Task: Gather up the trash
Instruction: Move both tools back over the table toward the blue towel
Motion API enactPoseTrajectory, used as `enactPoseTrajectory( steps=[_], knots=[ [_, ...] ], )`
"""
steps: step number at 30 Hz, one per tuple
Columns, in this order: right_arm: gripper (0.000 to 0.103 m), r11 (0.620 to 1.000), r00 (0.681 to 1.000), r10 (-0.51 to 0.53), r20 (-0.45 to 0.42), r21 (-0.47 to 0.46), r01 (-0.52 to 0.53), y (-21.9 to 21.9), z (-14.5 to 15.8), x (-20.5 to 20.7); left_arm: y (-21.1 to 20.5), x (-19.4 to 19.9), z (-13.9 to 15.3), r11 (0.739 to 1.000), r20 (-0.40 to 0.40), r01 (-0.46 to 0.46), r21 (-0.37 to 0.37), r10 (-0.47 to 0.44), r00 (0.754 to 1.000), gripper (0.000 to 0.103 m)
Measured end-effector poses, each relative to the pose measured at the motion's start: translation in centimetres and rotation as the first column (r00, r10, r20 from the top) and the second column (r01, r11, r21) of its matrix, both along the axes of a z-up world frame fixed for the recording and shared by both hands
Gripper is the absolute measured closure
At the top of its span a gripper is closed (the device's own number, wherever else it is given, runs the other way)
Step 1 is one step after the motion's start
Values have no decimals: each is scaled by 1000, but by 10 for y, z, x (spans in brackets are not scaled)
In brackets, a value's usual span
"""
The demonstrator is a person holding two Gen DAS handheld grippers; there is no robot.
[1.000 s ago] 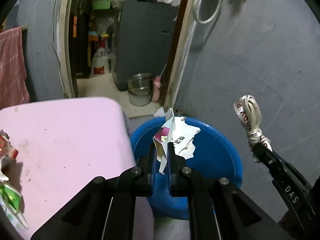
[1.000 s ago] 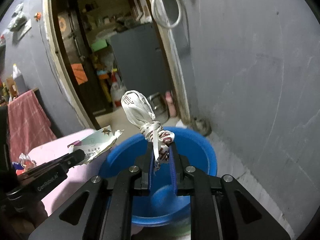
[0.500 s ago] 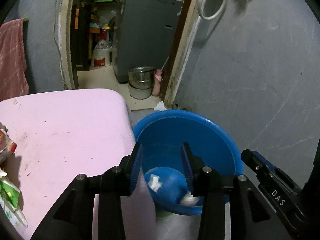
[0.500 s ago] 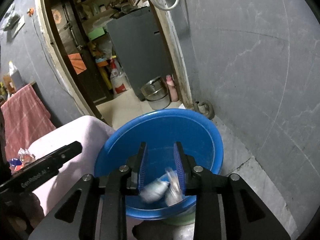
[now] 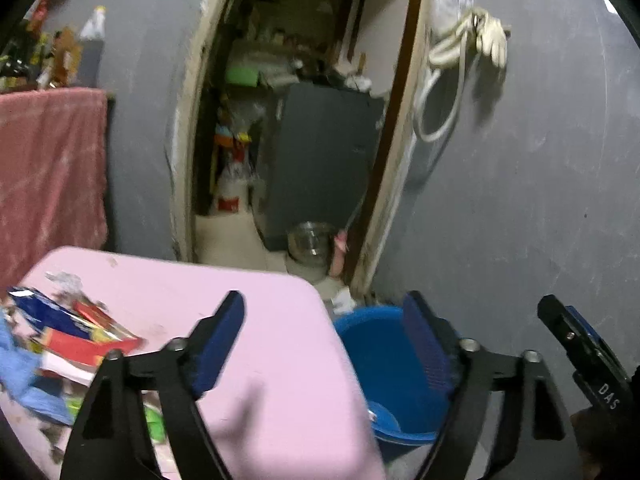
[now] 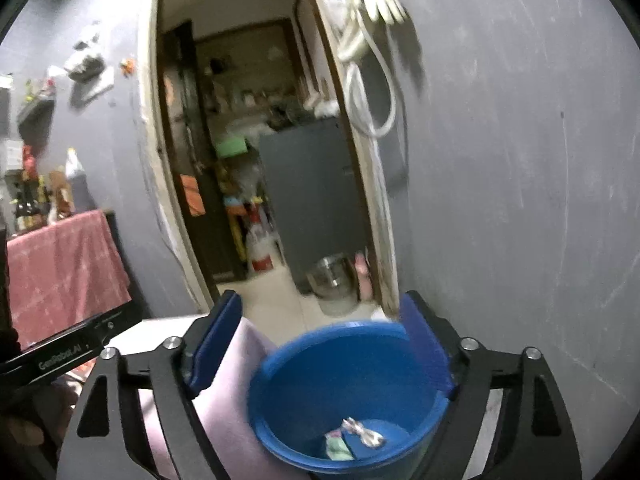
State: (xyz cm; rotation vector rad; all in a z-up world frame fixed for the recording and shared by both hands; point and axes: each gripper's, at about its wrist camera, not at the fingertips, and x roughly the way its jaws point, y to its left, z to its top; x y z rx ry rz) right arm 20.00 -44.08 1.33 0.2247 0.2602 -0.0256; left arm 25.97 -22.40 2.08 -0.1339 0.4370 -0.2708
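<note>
A blue plastic tub [image 6: 352, 392] stands on the floor beside the pink table [image 5: 264, 344]; it also shows in the left wrist view [image 5: 380, 360]. Crumpled wrappers [image 6: 352, 438] lie on its bottom. My right gripper [image 6: 320, 344] is wide open and empty above the tub. My left gripper [image 5: 324, 340] is wide open and empty over the table's right edge. A pile of trash wrappers [image 5: 68, 336], red, blue and green, lies on the table's left side. The right gripper's finger [image 5: 580, 356] shows at the right of the left wrist view.
A grey wall is on the right with a coiled white hose [image 5: 452, 76] hanging. An open doorway shows a grey cabinet [image 5: 320, 164] and a steel pot [image 5: 312, 240] on the floor. A red towel [image 5: 48, 176] hangs at the left.
Both grippers opened and dropped their trash into the tub, then opened wider and tilted up. The left gripper swung left toward the table.
</note>
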Motion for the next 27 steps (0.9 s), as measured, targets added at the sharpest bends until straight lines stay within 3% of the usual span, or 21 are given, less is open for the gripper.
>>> enactPoseTrajectory(
  steps=[3,6,20,27],
  knots=[
    [13,1000,999,12,48,-2,-12,13,9,-11,21,-16,11,999,43,-34,-2,35,998,6],
    [0,999,995,35,97,5,-35,26,18,-21,42,-30,18,998,73,-67,5,66,995,5],
    [0,984,965,180,194,-26,-178,111,37,-49,154,-110,31,968,183,-252,-4,249,951,2],
    [0,968,951,249,185,-52,-244,150,29,-48,198,-124,22,946,172,-324,25,316,933,2]
  ],
)
